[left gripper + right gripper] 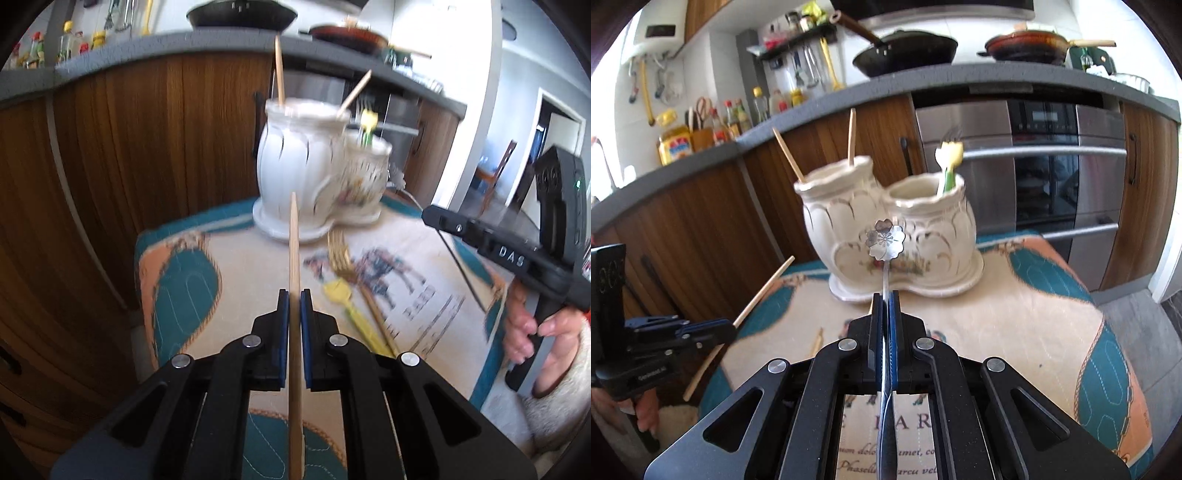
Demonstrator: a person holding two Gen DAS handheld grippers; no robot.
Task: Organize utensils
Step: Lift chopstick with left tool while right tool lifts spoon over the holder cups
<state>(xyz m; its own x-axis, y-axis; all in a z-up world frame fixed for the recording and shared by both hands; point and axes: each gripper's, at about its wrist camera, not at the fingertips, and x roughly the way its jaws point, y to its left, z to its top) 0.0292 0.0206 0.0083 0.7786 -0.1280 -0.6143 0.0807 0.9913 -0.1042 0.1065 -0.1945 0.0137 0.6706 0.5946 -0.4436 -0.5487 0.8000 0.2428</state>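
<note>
My left gripper is shut on a wooden chopstick that points up toward the white double-pot ceramic holder. My right gripper is shut on a silver utensil with a flower-shaped end, held in front of the holder. The holder's left pot has two chopsticks; its right pot has a yellow-green utensil. A gold fork and a yellow spatula lie on the table mat. The left gripper also shows in the right wrist view, the right gripper in the left wrist view.
Wooden cabinets and a steel oven stand behind the small table. A grey counter above holds two pans and bottles. Another chopstick lies on the mat. A doorway and a chair are at the far right.
</note>
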